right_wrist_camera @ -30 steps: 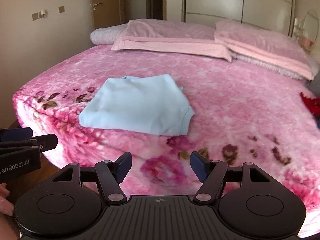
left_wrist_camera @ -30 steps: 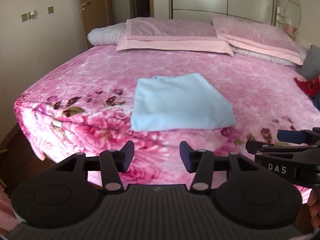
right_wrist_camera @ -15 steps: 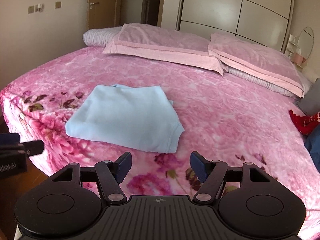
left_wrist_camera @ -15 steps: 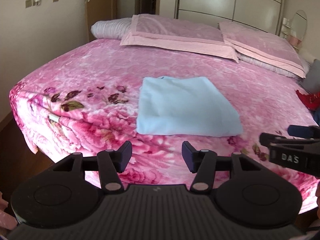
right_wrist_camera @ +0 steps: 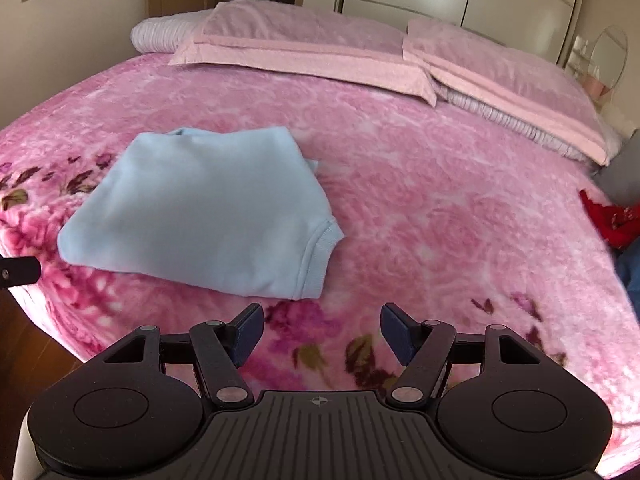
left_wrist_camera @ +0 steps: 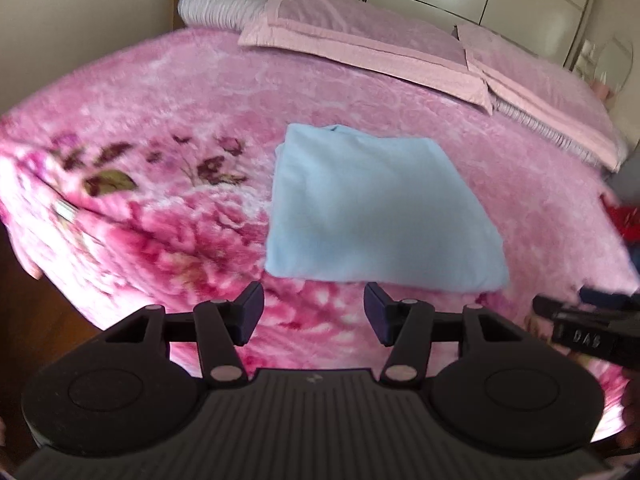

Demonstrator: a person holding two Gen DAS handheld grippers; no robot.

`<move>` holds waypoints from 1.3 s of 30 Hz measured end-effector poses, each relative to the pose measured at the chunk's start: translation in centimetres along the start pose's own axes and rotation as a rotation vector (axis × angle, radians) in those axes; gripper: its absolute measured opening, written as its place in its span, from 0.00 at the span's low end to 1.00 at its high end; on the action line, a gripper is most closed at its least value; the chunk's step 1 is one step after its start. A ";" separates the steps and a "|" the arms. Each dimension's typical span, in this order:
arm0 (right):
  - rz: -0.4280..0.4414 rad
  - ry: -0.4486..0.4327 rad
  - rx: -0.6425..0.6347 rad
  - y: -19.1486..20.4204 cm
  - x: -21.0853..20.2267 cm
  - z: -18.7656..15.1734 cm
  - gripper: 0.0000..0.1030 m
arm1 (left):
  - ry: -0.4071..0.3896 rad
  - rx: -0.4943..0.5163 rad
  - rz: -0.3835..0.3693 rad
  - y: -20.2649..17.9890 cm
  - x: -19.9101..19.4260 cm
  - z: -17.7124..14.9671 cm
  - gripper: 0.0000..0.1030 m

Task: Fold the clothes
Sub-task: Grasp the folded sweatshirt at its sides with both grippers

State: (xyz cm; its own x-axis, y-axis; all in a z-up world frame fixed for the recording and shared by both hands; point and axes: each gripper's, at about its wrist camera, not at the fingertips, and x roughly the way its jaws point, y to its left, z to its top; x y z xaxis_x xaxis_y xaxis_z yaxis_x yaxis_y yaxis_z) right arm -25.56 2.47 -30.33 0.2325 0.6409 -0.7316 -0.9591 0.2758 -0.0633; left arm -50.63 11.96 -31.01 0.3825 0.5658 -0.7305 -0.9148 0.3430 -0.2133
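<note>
The blue garment point(left_wrist_camera: 376, 208) lies folded into a flat block on the bed point(left_wrist_camera: 168, 92), close to the near edge and toward the near left corner. Its front fold runs almost along that edge, with only a narrow strip of flowered blanket before the drop to the floor. A ribbed hem shows at its right front corner in the right wrist view.

Both grippers hover off the near edge, short of the cloth. The left gripper point(left_wrist_camera: 314, 312) has its fingers spread wide with nothing between them, lined up on the garment's front fold. The right gripper point(right_wrist_camera: 322, 334) is likewise spread and empty, aimed just past the garment's right front corner.

Behind and to the right of the garment the blanket runs bare to the pillows point(right_wrist_camera: 304, 46) along the far edge. To the left there is less room before the bed's side falls away.

At the right edge something red point(right_wrist_camera: 610, 216) and a bit of dark blue and grey are cut off by the frame; I cannot tell what they are. The left wrist view is blurred, and the right gripper shows there only as a dark tip at the frame's right side.
</note>
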 end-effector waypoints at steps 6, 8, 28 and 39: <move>0.380 0.046 0.414 -8.0 4.5 0.1 0.66 | 0.012 -0.204 -0.153 5.7 3.5 3.0 0.61; 0.441 0.054 0.550 -10.5 6.2 -0.2 0.66 | 0.020 -0.245 -0.169 7.1 4.9 4.0 0.62; 0.686 0.113 0.690 -13.1 17.6 3.0 0.66 | 0.154 -0.398 -0.414 10.1 17.3 7.5 0.49; 0.844 0.129 0.626 -12.0 21.7 5.2 0.65 | 0.165 -0.390 -0.514 10.7 19.9 8.0 0.40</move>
State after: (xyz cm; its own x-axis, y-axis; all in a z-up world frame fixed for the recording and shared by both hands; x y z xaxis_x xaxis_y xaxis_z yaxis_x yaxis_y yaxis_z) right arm -8.20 16.79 -41.90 -0.5247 0.7261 -0.4445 -0.5393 0.1205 0.8334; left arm -51.76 32.86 -42.61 0.7860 0.2698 -0.5563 -0.6131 0.2245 -0.7574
